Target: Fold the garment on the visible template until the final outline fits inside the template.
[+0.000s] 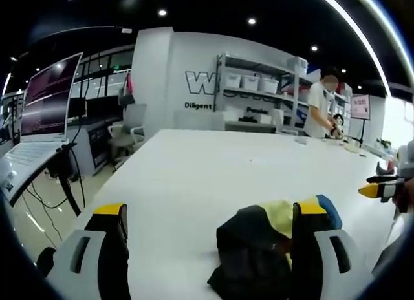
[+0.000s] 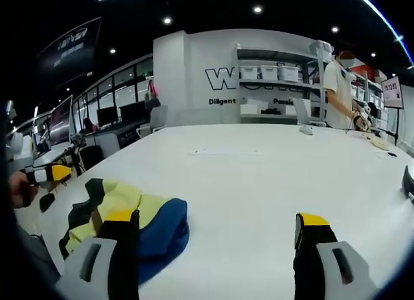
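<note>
Nearest my left gripper [image 1: 210, 248] lies the garment [image 1: 259, 255], a crumpled black, yellow and blue heap on the white table [image 1: 213, 171], against my right-hand jaw. Both that gripper and my right gripper [image 2: 217, 248] stand with jaws apart, holding nothing; the garment [image 2: 129, 216] sits by the right gripper's left jaw. No template outline is discernible. I judge folding not yet begun: the next move calls for seizing an edge and spreading the cloth flat. A person [image 1: 320, 106] stands at the far right by shelving [image 1: 259, 86]; a laptop [image 1: 42, 112] sits far left. Nothing obstructs.
</note>
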